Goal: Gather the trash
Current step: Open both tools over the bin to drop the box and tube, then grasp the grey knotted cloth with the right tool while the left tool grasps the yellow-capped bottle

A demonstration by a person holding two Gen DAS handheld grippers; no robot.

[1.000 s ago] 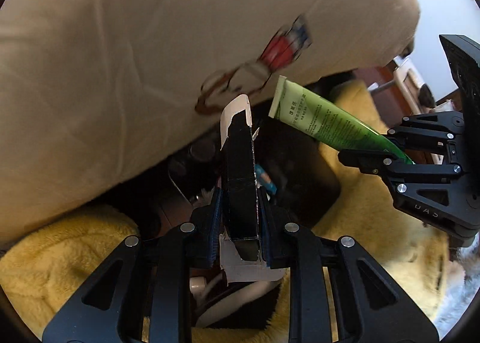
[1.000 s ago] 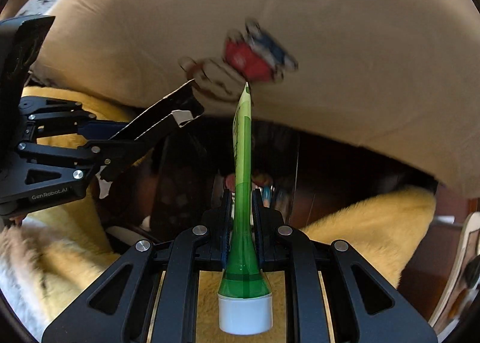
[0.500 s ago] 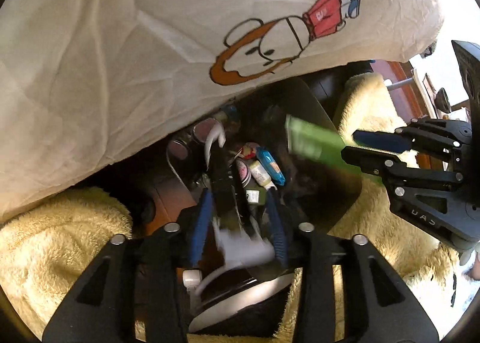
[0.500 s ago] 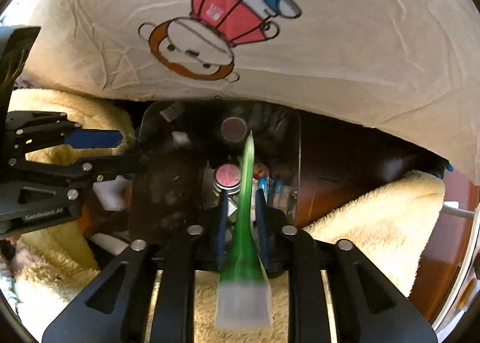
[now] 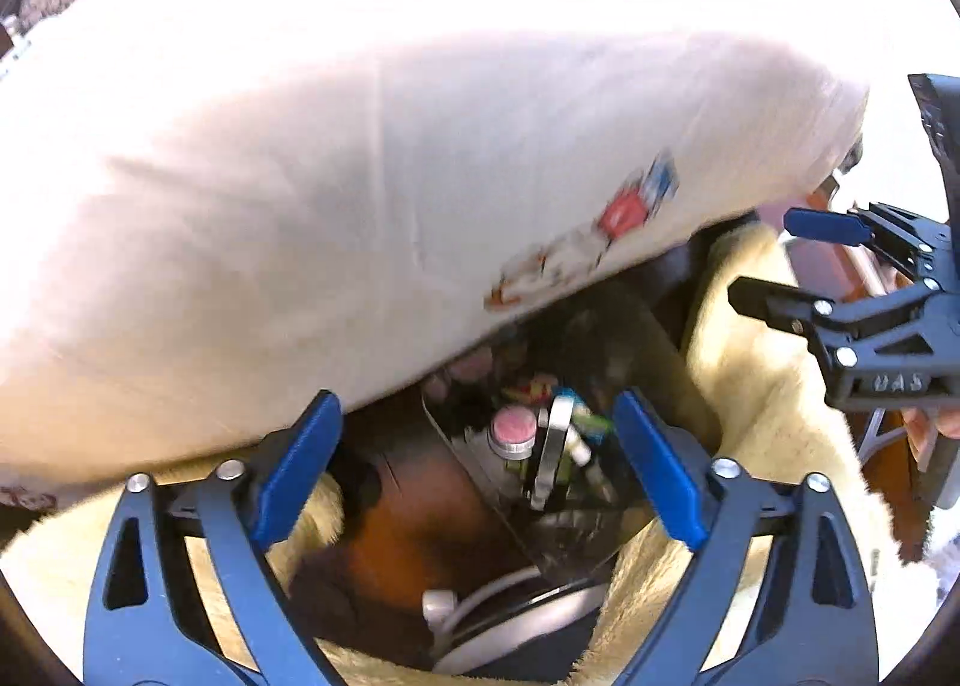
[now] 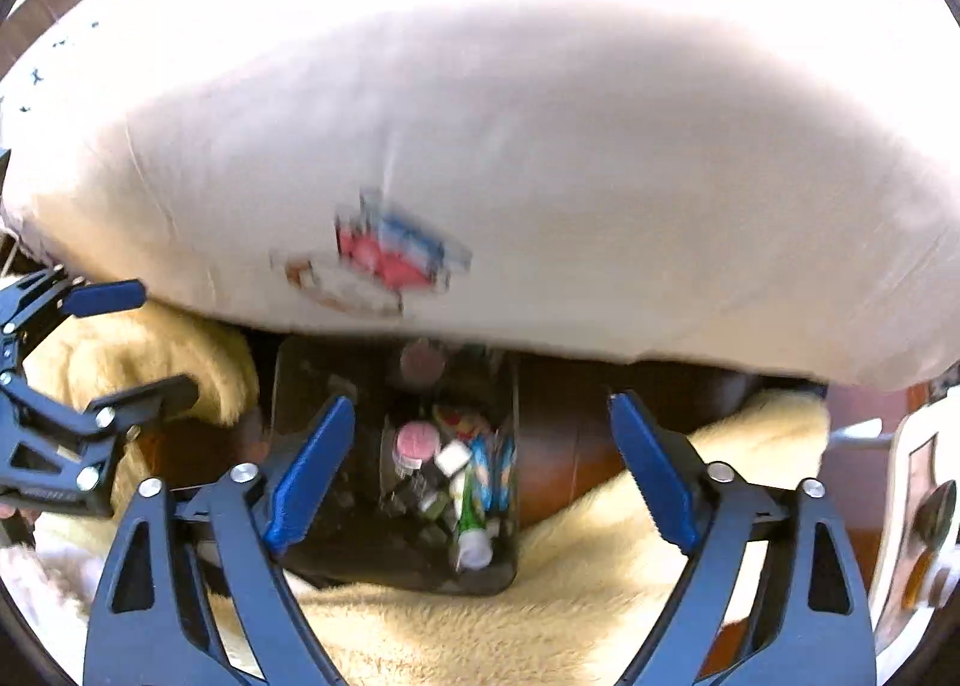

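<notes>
Overhead, a cream pillow (image 6: 510, 146) with a blurred cartoon print fills the upper part of both views, and yellow fleece bedding (image 6: 630, 554) spreads below it. Between the two, a dark translucent trash bin (image 6: 288, 386) stands open, its mouth toward me. Inside, I see a green tube (image 6: 471, 512) with its white cap at the near edge, a pink-lidded jar (image 6: 417, 443) toward the middle, and a dark carton (image 5: 549, 464) standing on edge among small wrappers. My left gripper (image 5: 477, 467) hangs over the bin with jaws wide and nothing between them; my right gripper (image 6: 474, 467) is likewise spread wide and empty. In the right wrist view the left gripper shows at the left edge, beside the bin.

I judge this to be the end of a drop: both pieces lie in the bin and neither claw carries anything. The next move, as I read it, calls for lifting both grippers clear of the bin rim and the pillow's underside, then seeking further trash on the bedding.
</notes>
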